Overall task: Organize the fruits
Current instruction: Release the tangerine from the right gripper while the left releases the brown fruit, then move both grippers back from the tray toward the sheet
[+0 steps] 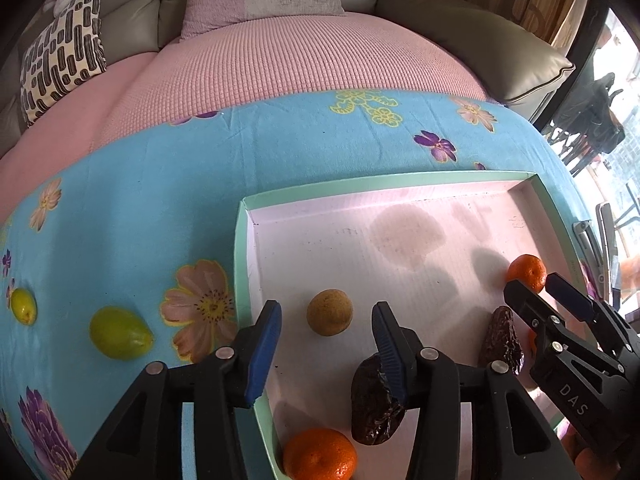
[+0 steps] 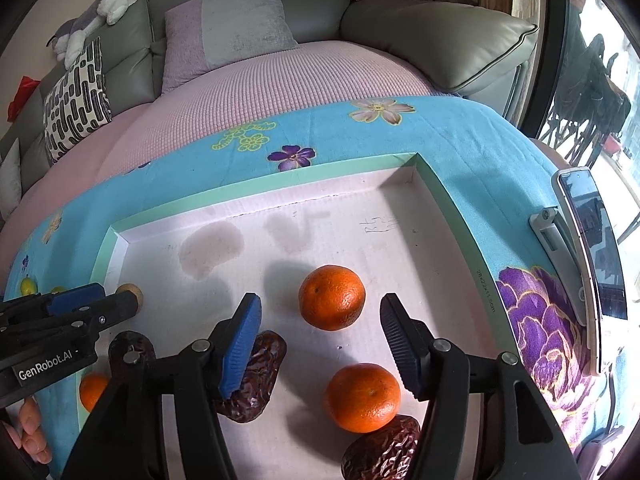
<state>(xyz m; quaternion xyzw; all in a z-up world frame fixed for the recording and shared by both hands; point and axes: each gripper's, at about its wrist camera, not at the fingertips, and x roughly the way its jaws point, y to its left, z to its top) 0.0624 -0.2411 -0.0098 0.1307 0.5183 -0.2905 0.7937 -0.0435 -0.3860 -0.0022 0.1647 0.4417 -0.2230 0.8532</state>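
A shallow tray with a mint-green rim point(image 1: 239, 264) point(image 2: 446, 204) lies on the blue flowered cloth. My left gripper point(image 1: 326, 346) is open over the tray's left side. A tan round fruit point(image 1: 329, 312) point(image 2: 130, 294) sits just ahead, between its fingertips. A dark date point(image 1: 376, 400) lies under its right finger, an orange point(image 1: 320, 456) below. My right gripper point(image 2: 320, 340) is open above two oranges point(image 2: 332, 298) point(image 2: 362, 396). Dates point(image 2: 252, 376) point(image 2: 384, 452) lie beside and under its fingers. Outside the tray lie a green lemon point(image 1: 120, 338) and a small yellow fruit point(image 1: 23, 306).
A pink-covered sofa seat point(image 1: 280, 64) with cushions rises behind the cloth. A phone on a stand point(image 2: 588, 248) sits at the cloth's right edge. A hand point(image 2: 34, 432) shows at lower left. The tray's far half holds only stains.
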